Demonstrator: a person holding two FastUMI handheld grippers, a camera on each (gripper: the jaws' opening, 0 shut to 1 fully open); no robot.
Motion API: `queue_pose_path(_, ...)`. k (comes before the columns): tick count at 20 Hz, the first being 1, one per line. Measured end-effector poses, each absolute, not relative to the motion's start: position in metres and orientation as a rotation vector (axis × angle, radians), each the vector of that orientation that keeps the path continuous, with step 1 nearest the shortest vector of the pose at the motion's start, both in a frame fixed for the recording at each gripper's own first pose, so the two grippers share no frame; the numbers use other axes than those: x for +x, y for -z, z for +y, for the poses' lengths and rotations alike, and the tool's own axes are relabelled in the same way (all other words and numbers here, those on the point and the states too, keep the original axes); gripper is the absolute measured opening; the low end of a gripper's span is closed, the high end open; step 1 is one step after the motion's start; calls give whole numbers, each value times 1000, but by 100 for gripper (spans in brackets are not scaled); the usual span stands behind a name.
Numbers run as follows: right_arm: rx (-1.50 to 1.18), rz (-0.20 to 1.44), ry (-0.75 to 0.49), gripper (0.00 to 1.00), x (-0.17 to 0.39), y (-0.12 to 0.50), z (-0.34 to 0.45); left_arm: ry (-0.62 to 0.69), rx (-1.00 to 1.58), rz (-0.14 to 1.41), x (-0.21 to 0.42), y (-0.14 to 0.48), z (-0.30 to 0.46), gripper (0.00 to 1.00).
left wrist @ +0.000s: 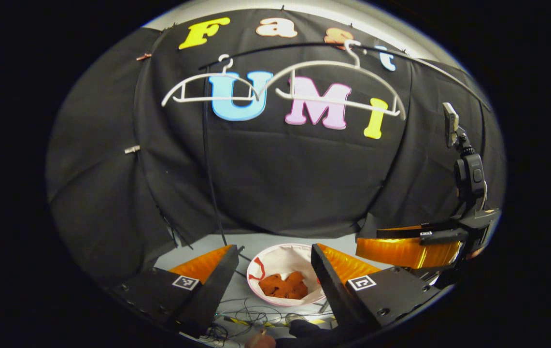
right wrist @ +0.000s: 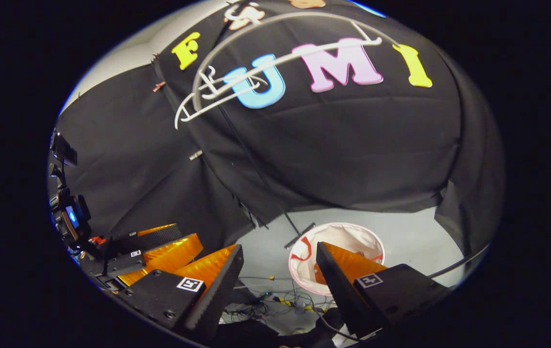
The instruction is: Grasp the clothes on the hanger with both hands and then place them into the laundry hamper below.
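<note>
An orange-brown garment [left wrist: 285, 286] lies crumpled inside the white laundry hamper [left wrist: 282, 256] on the floor. Two bare white hangers [left wrist: 207, 89] [left wrist: 343, 84] hang from a thin rail high on the wall. My left gripper [left wrist: 276, 256] stands open above the hamper, nothing between its fingers. The right gripper [left wrist: 415, 244] shows at the right of the left gripper view. In the right gripper view my right gripper [right wrist: 280, 256] is open and empty, the hamper [right wrist: 347, 237] beyond it, and the left gripper [right wrist: 159, 251] shows at the lower left.
Loose cables [left wrist: 256, 316] lie on the grey floor in front of the hamper. A thin black pole [left wrist: 207, 164] of the rack runs down the wall. Black cloth drapes close around the floor on both sides.
</note>
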State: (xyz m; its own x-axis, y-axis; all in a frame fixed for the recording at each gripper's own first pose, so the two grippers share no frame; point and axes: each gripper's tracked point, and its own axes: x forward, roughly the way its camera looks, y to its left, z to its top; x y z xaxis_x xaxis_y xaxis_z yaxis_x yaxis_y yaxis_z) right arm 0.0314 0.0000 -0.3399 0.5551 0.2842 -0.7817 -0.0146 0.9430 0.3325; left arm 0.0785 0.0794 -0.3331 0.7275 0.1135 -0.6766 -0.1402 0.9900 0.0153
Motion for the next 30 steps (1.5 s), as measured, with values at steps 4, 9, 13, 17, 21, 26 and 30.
queue_pose_path(4,256,822,-234,98,17,265,23,-133,19,568,46,244,79,96)
queue_pose_path(9,278,566,-223,100,30,166,43,-108,43,336,16,138,68,93)
queue_pose_path(13,266,352,-179,100,28,99,42,-87,15,167,1,79,65,93)
queue_pose_path(17,213,215,-146,91,9,52,45,-31,-4,36,-10,37,47,95)
queue_pose_path(21,139,135,-123,97,-5,22,50,16,-7,-16,-14,17,38,95)
queue_pose_path(26,66,54,-93,97,-14,-9,47,49,4,-16,-6,20,25,95)
queue_pose_path(30,59,12,-70,97,-11,-21,30,66,-5,-21,5,19,12,95)
